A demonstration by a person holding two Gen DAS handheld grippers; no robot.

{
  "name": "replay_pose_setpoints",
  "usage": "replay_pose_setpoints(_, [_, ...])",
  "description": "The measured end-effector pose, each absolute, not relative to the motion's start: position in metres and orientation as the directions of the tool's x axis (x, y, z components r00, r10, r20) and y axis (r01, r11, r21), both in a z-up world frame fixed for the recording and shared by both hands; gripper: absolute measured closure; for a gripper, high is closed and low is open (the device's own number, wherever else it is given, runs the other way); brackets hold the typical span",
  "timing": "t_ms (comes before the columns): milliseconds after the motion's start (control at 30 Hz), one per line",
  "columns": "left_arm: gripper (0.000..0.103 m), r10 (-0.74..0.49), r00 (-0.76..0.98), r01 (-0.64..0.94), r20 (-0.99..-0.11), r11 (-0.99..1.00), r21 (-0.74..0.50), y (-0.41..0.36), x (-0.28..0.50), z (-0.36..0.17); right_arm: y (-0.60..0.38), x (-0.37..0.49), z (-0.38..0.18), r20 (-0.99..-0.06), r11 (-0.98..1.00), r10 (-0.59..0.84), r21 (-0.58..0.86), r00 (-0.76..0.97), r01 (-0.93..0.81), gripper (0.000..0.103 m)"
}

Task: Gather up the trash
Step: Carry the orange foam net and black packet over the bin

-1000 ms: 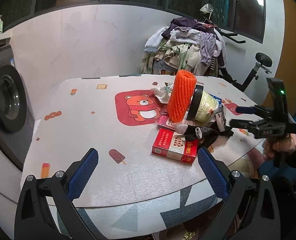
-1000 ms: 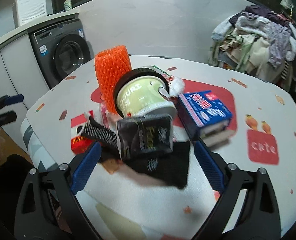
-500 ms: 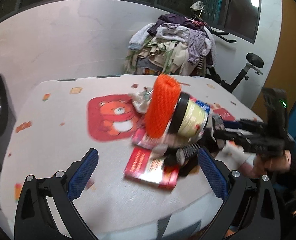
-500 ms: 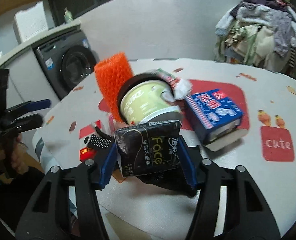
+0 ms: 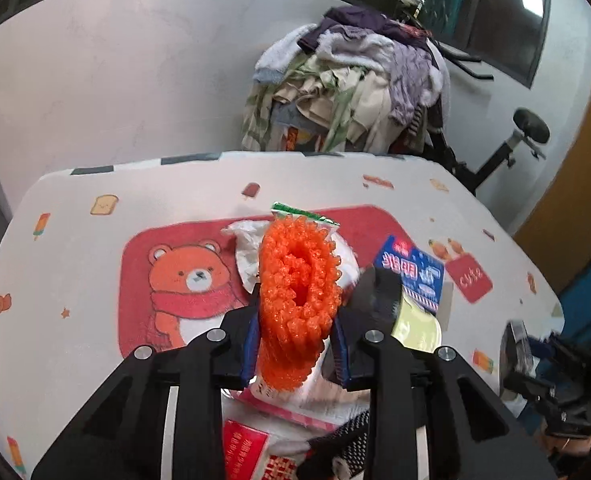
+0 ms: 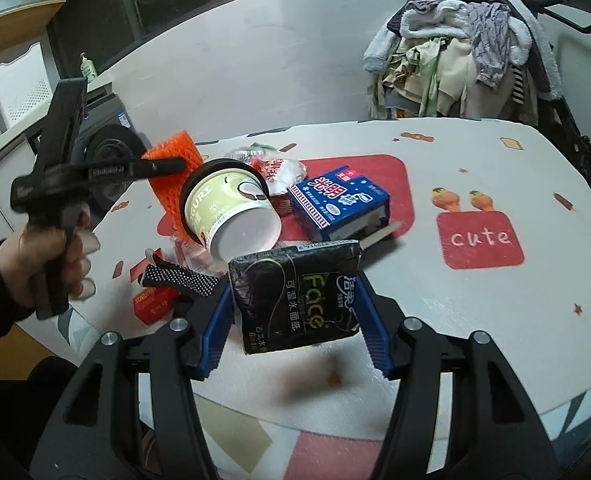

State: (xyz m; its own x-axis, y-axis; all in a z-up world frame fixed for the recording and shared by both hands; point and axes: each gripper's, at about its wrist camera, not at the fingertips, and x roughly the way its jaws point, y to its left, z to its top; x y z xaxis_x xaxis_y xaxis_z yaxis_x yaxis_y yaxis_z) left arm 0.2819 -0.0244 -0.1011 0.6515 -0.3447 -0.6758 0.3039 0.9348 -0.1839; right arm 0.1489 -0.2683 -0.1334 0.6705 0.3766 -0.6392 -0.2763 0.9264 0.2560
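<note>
A round table (image 6: 475, 360) under a printed cloth with a red bear panel (image 5: 183, 280), a heap of laundry (image 6: 463, 52) behind it and a washing machine (image 6: 107, 160) at far left. The trash lies clustered near the table's near-left edge: a tipped yogurt cup (image 6: 231, 212), a blue carton (image 6: 339, 200) to its right, a crumpled wrapper (image 6: 275, 168) behind, a red packet (image 6: 151, 304) and a black dotted glove (image 6: 183, 278) nearest me.

My left gripper (image 5: 297, 340) has just been closing, and its blue pads now press both sides of the orange foam net sleeve (image 5: 299, 296), which bulges between them. My right gripper (image 6: 295, 320) has also just been closing; its pads clamp the black tissue pack (image 6: 295, 296) by its two long edges, and the pack appears lifted clear of the cloth.

Step in hand, as I judge it: both pieces are gripped and are to be carried off. The sleeve is soft and springy, so I should keep the squeeze steady and lift straight up, lest it drag the cup leaning beside it. The tissue pack is slick film; I should keep it level and avoid swinging. No bin is visible in either view.
</note>
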Motion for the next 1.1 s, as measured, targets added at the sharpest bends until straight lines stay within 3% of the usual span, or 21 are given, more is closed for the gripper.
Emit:
replay_pose_setpoints(500, [0.077,-0.312,0.739,0.358,-0.597,0.933,-0.045,0.015,0.203,-0.012,-0.267,0.102,-0.095,-0.596,0.929,0.369,0.229,0.713,-0.290,0.044])
replay_pose_setpoints(733, [0.077,-0.372,0.722,0.421,-0.584,0.905,-0.056,0.019,0.118,-0.016,-0.254,0.066,-0.095,-0.586,0.915,0.402,0.243,0.704,-0.321,0.044])
replay_pose_setpoints(1100, [0.077,-0.470,0.621,0.475,-0.628,0.862,-0.175,0.015,0.034,-0.077,-0.234,0.028,-0.112,-0.612,0.909,0.415,0.243,0.673,-0.340,0.044])
